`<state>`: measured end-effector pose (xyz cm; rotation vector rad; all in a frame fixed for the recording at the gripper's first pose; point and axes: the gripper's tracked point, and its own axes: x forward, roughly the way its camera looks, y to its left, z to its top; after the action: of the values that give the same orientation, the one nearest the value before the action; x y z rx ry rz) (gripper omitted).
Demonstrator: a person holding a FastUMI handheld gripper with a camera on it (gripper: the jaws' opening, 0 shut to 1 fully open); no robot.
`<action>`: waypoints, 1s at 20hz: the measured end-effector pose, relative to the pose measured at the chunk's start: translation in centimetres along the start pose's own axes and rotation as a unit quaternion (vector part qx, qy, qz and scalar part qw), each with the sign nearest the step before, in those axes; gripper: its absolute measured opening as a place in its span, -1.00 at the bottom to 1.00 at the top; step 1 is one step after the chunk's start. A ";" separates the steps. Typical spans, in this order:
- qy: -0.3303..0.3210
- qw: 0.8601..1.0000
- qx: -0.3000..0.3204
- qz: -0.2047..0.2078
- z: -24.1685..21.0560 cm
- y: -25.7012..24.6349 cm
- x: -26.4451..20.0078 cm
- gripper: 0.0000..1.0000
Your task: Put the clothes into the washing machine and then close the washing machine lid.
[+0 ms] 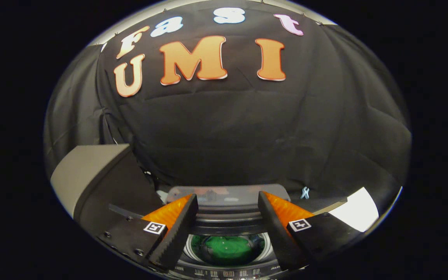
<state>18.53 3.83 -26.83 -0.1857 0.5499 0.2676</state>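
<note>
Gripper (228, 206): held above the front of the machine, fingers spread wide with nothing between them; the ridged pads (177, 229) face each other across the opening below.

Washing machine (228, 268): a top-loader seen from above and in front; its control strip sits just under the fingertips, too small to make out.

Drum (263, 251): open, a bright metal ring visible between the fingers.

Clothes (224, 249): a green garment lies crumpled at the bottom of the drum, so the loading part looks done, as far as can be judged.

Lid (228, 194): a translucent grey panel standing raised at the back of the opening, beyond the fingertips; it is not yet down.

Handling of the lid: likely light, stiff plastic on a rear hinge; smooth, so it could slip from a pinch; probably best taken at its free upper edge near the middle, or simply pushed forward and down from behind; let go too early and it may slam.

Handling of the garment: soft, limp, light; needs no more touching if it sits clear of the rim.

Surroundings: a grey box (91, 171) stands to the left of the machine; a white patch (358, 212) lies to the right.
</note>
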 end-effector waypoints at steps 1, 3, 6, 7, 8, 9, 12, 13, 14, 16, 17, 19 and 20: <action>0.004 1.000 0.010 0.000 -1.2 0.1 -0.4 0.98; -0.002 1.000 0.023 -0.008 -1.9 -0.1 -2.1 0.99; -0.015 0.999 0.032 -0.025 -1.4 -0.7 -3.9 0.99; -0.022 0.999 0.037 -0.028 -1.0 -0.7 -4.5 0.98; -0.028 0.998 0.041 -0.032 -0.4 -1.0 -5.3 0.98; -0.033 0.998 0.043 -0.036 0.1 -1.2 -5.7 0.98; -0.056 0.996 0.049 -0.045 2.5 -1.5 -7.7 0.98; -0.063 0.996 0.051 -0.048 3.3 -1.6 -8.5 0.98; -0.067 0.995 0.053 -0.052 4.0 -1.8 -9.2 0.98; -0.079 0.993 0.060 -0.056 5.9 -1.8 -10.7 0.98; -0.088 0.992 0.063 -0.056 7.2 -1.7 -11.5 0.98; -0.109 0.990 0.066 -0.058 9.5 -1.7 -13.4 0.98; -0.120 0.989 0.066 -0.059 10.9 -1.7 -14.3 0.98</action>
<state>12.61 2.05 -9.86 -0.0554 0.3157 0.1356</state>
